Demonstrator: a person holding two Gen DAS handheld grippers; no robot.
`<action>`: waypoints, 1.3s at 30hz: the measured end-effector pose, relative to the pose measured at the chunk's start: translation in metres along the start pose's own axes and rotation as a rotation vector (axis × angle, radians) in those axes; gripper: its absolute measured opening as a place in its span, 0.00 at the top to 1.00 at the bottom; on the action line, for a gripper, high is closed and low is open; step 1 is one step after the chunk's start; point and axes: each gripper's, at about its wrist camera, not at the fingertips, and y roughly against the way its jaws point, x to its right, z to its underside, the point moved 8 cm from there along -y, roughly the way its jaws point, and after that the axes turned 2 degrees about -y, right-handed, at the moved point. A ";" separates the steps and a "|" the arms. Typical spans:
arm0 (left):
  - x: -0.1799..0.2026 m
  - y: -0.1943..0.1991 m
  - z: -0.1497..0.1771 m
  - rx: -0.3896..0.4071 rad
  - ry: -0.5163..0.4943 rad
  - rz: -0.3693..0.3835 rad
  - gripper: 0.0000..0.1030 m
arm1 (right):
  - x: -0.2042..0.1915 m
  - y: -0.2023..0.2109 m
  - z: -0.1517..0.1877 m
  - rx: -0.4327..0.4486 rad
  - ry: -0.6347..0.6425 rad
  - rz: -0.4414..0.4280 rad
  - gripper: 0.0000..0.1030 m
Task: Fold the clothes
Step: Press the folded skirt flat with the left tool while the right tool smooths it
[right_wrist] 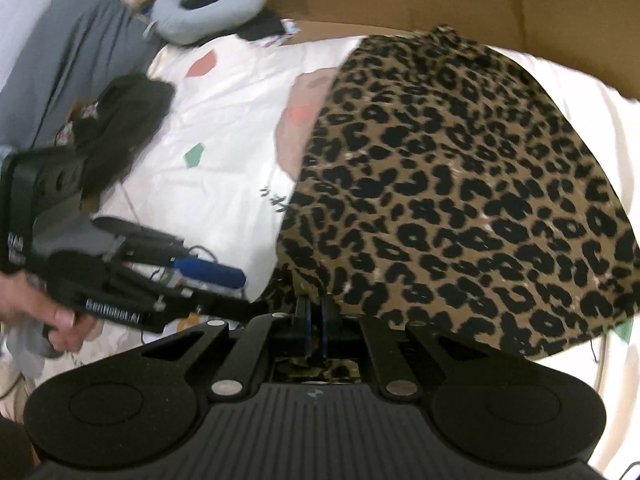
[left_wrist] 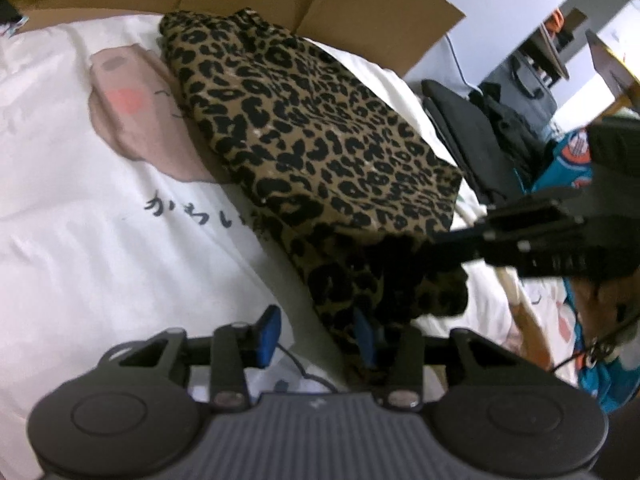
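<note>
A leopard-print garment (left_wrist: 320,128) lies folded on a white printed bedsheet (left_wrist: 80,220), with its near corner bunched up. My left gripper (left_wrist: 316,338) is open. One blue pad (left_wrist: 268,336) is over the sheet and the other sits against the garment's near edge. From the right comes my right gripper (left_wrist: 400,248), shut on the bunched corner. In the right wrist view the right gripper (right_wrist: 316,312) pinches the edge of the garment (right_wrist: 460,200) between closed fingers. My left gripper (right_wrist: 240,288), held by a hand (right_wrist: 56,316), stands beside it on the left.
A cardboard box (left_wrist: 360,4) stands behind the garment. A grey neck pillow (right_wrist: 208,4) and a dark garment (right_wrist: 124,120) lie at the sheet's far left. Off the bed's right side are a black chair (left_wrist: 460,132) and a teal cloth (left_wrist: 568,160).
</note>
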 end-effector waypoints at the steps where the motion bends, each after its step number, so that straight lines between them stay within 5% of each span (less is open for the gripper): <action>1: 0.003 -0.001 -0.001 0.001 -0.018 -0.007 0.58 | 0.004 0.000 -0.001 -0.001 -0.018 -0.006 0.97; 5: 0.015 -0.009 -0.004 -0.006 -0.087 -0.048 0.46 | 0.010 0.000 -0.004 0.002 -0.069 -0.039 0.97; 20: 0.024 -0.034 0.001 0.011 -0.147 -0.187 0.44 | 0.010 0.007 -0.010 0.015 -0.136 -0.107 0.97; 24: 0.016 -0.021 0.000 0.049 -0.120 -0.203 0.49 | 0.015 0.008 -0.006 -0.004 -0.179 -0.135 0.89; 27: 0.010 -0.010 0.000 0.072 -0.103 -0.215 0.49 | 0.018 0.012 -0.006 0.008 -0.183 -0.129 0.62; 28: 0.008 -0.007 0.001 0.078 -0.097 -0.216 0.49 | 0.020 0.014 -0.006 0.015 -0.182 -0.119 0.60; 39: -0.012 0.012 0.011 0.094 -0.035 -0.186 0.72 | 0.058 -0.013 0.002 -0.018 -0.157 0.036 0.60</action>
